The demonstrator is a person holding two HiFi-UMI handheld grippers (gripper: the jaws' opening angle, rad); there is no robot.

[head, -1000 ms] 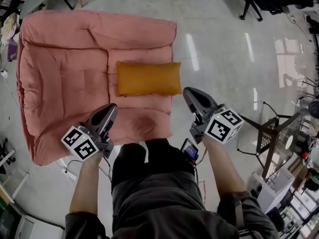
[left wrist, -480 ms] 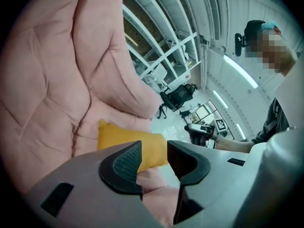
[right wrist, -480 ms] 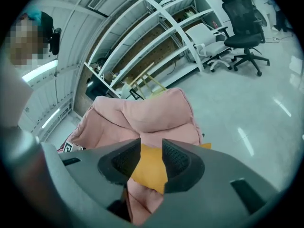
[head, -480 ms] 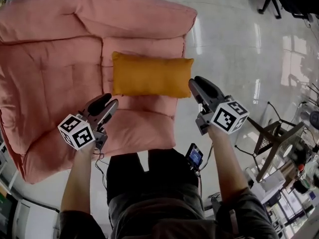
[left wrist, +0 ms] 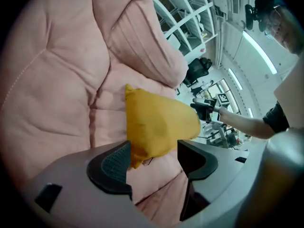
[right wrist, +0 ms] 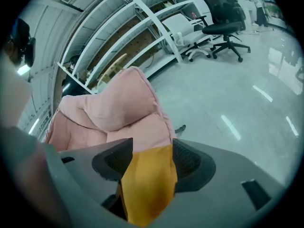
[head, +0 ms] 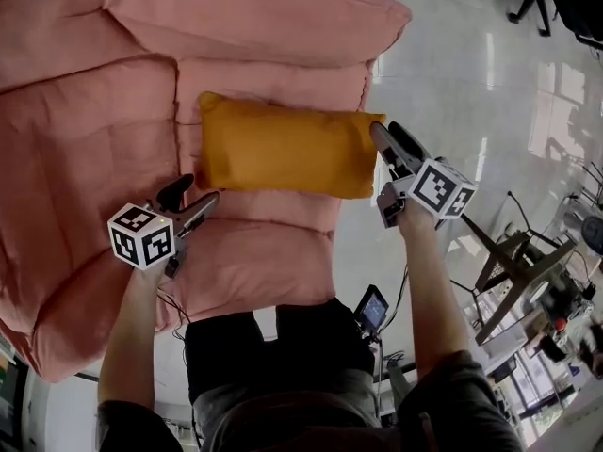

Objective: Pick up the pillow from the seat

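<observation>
An orange pillow [head: 283,149] lies across the seat of a pink padded sofa [head: 94,139]. My left gripper [head: 191,196] is at the pillow's near left corner. In the left gripper view the left gripper [left wrist: 153,158] is open, its jaws have just been opening, and the pillow [left wrist: 156,122] pokes its corner between them. My right gripper [head: 382,132] is at the pillow's right end. In the right gripper view the right gripper [right wrist: 152,158] has also just been opening, and the pillow [right wrist: 147,189] fills the gap between its pads [right wrist: 187,160].
The sofa's backrest [head: 254,17] rises behind the pillow. Glossy grey floor [head: 471,92] lies to the right, with a folding stand and clutter [head: 518,262] at the right edge. White shelving [right wrist: 142,27] and a black office chair [right wrist: 223,27] stand beyond the sofa.
Both grippers have dropped down and forward to the pillow's two ends, and their jaws have gone from shut to open. The sofa and pillow now look larger and nearer.
</observation>
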